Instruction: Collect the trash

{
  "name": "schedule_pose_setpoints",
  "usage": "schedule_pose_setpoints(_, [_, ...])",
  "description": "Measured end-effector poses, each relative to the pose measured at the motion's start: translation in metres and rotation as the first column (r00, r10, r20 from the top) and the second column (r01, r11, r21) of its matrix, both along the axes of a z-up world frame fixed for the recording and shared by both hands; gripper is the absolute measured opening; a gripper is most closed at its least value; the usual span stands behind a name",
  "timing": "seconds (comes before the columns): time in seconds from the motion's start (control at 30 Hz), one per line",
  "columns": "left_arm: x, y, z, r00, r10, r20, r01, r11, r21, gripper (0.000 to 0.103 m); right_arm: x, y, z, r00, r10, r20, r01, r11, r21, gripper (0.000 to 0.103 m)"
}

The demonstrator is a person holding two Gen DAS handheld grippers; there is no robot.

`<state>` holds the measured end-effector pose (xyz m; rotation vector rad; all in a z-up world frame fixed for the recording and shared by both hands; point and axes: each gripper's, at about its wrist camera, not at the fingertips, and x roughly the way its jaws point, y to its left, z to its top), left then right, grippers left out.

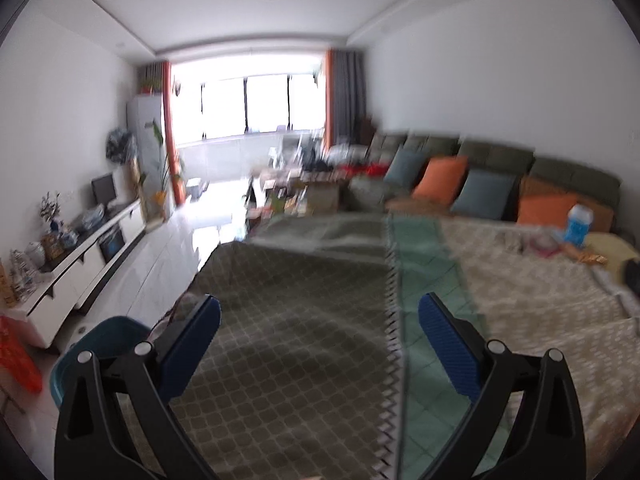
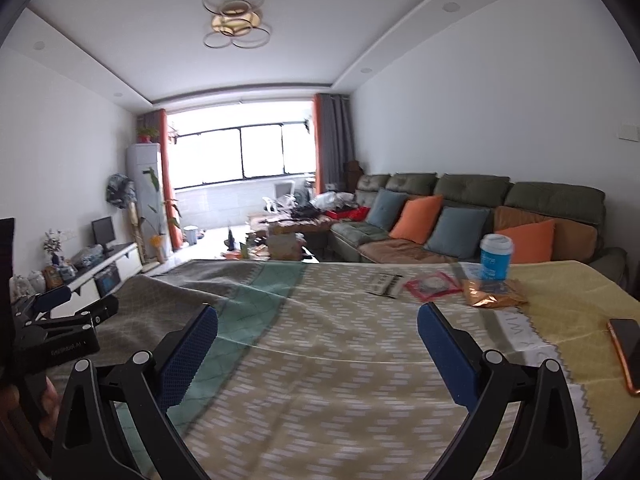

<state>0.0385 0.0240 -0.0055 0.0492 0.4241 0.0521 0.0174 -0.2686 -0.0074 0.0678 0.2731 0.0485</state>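
Left hand-held gripper [image 1: 320,316] hanging spread wide, gripping nothing, over the patterned bench [image 1: 288,360] | right hand-held gripper [image 2: 318,320] also gaping, nothing between its fingers | trash sitting at 1 o'clock: gold wrapper [image 2: 494,298], red packet [image 2: 432,285], blue cup [image 2: 496,257] | teal bin [image 1: 100,352] waiting at 8 o'clock.

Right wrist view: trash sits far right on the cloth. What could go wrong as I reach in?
The phone lies near the gold wrapper; the open right claw could knock it or grab it by mistake. The blue cup stands upright behind the wrapper and might tip.
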Motion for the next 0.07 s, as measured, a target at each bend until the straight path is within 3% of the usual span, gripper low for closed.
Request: schedule_pose_setpoints(0.07, [0.022, 0.008, 0.0, 0.997, 0.004, -0.075, -0.004, 1.0, 0.004, 0.099, 0.004, -0.007, 0.0, 1.0, -0.02, -0.018, 0.019, 1.0, -0.013, 0.099])
